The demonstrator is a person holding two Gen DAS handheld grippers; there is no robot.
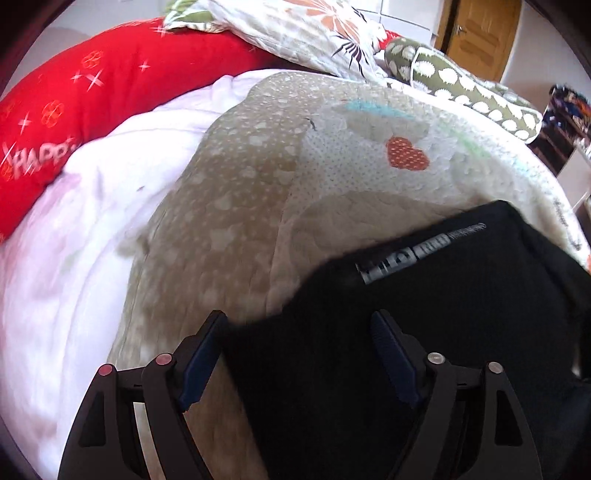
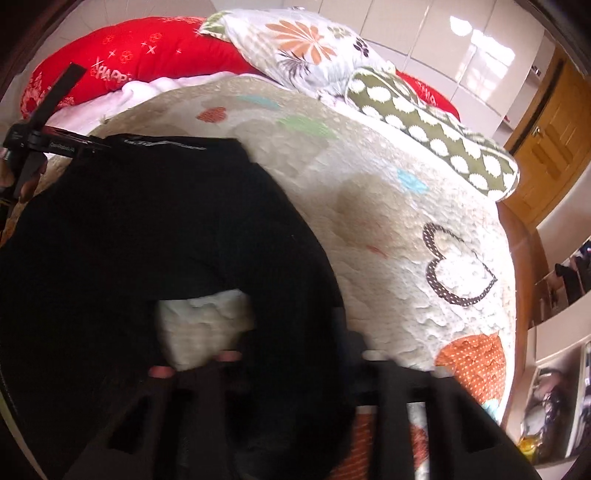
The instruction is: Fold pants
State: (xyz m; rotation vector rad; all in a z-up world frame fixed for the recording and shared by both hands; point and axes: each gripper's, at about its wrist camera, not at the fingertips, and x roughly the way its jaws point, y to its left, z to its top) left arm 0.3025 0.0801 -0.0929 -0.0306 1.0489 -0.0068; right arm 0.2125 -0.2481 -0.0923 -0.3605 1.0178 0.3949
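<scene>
Black pants (image 1: pixel 424 314) lie on a patchwork quilt (image 1: pixel 258 184) on the bed, their waistband with a grey label at the far edge. My left gripper (image 1: pixel 299 328) is open, its fingers wide apart over the pants' left edge. In the right wrist view the pants (image 2: pixel 147 229) fill the lower left and curve around a patch of quilt. My right gripper (image 2: pixel 288 354) is low over the black cloth; its fingertips are lost against the dark fabric. The left gripper (image 2: pixel 33 140) shows at the far left of the right wrist view.
A red pillow (image 1: pixel 74 110), a floral pillow (image 1: pixel 303 29) and a green dotted bolster (image 1: pixel 461 88) lie at the bed's head. White bedding (image 1: pixel 74 240) lies left of the quilt. A wooden door (image 2: pixel 546 147) and shelves (image 2: pixel 561 369) stand to the right.
</scene>
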